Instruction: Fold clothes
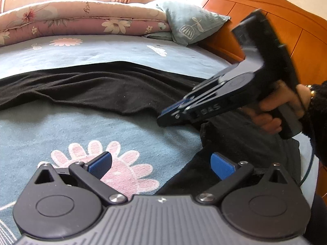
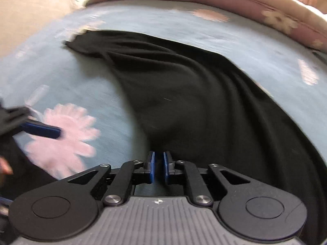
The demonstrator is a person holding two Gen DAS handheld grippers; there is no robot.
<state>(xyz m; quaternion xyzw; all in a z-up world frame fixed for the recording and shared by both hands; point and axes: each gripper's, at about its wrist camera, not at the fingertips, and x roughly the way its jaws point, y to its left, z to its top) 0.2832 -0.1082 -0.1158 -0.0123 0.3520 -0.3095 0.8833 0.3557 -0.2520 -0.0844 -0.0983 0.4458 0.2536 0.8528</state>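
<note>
You are holding the left gripper point(image 1: 161, 164) spread wide over the blue sheet point(image 1: 81, 126); your right gripper point(image 1: 163, 118) is hovering at the black garment point(image 1: 98, 87), fingertips nearly together.

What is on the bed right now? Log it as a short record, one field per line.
surface: bed with blue flowered sheet
garment: black garment spread wrinkled across the sheet, not yet folded
left gripper: open, empty, low over the sheet by the garment's near edge
right gripper: nearly closed, a thin gap between the pads, nothing visibly held
background: folded floral quilt, light blue pillow, wooden headboard
</note>
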